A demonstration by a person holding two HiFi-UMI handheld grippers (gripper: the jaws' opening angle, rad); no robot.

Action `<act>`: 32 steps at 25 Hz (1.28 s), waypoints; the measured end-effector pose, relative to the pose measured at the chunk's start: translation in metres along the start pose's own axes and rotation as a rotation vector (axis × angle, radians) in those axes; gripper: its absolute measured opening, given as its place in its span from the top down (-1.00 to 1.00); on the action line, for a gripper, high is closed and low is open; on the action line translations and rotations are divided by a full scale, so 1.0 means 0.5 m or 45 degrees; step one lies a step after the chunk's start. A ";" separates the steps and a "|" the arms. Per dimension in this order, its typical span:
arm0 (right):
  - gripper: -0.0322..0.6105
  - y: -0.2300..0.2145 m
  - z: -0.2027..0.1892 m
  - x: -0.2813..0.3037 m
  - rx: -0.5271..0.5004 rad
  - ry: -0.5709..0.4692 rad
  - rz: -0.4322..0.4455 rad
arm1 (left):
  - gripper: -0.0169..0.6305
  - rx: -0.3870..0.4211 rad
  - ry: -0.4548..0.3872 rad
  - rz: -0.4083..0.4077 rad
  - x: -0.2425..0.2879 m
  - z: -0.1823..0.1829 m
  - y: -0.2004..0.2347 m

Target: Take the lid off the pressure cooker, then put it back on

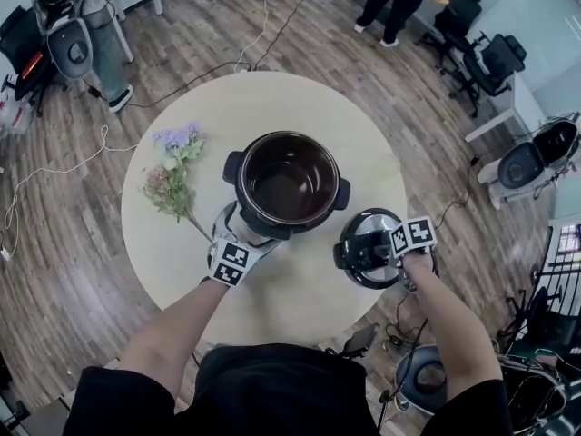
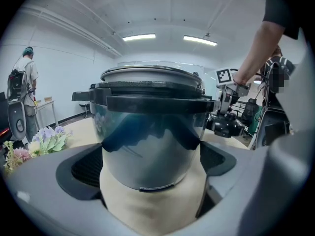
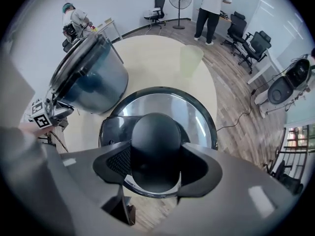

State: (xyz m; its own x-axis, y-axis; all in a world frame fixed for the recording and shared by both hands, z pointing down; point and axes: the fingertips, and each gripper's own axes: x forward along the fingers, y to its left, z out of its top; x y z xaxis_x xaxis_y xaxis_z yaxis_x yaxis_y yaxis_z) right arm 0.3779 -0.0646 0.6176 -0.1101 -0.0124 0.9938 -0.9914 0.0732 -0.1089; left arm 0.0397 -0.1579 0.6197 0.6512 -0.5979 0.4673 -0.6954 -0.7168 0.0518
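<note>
The pressure cooker pot [image 1: 289, 182] stands uncovered in the middle of the round table [image 1: 272, 98], its dark inside showing. My left gripper [image 1: 232, 230] is at the pot's near left side. In the left gripper view the steel pot wall [image 2: 147, 127] fills the space just ahead of the wide, open left gripper [image 2: 152, 191]. The lid [image 1: 368, 248] hangs over the table's near right edge. My right gripper [image 3: 155, 163] points straight down and is shut on the lid's black knob [image 3: 155, 136], with the chrome lid [image 3: 197, 117] below it.
A bunch of artificial flowers [image 1: 172, 175] lies on the table left of the pot. Cables run over the wood floor. Office chairs [image 1: 481, 57] and a standing person [image 1: 390, 3] are at the far right. Another pot [image 1: 422, 380] sits on the floor by my right arm.
</note>
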 end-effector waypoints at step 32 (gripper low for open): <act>0.02 0.558 0.430 -0.307 -0.627 -0.078 0.137 | -0.88 -0.020 -0.021 -0.008 0.008 -0.008 -0.007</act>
State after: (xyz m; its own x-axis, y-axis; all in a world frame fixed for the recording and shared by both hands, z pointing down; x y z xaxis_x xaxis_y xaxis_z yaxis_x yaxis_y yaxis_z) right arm 0.1027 -0.2565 0.4302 -0.2283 -0.0365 0.9729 -0.8244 0.5388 -0.1733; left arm 0.0435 -0.1563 0.6248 0.6607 -0.5992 0.4521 -0.6956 -0.7151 0.0687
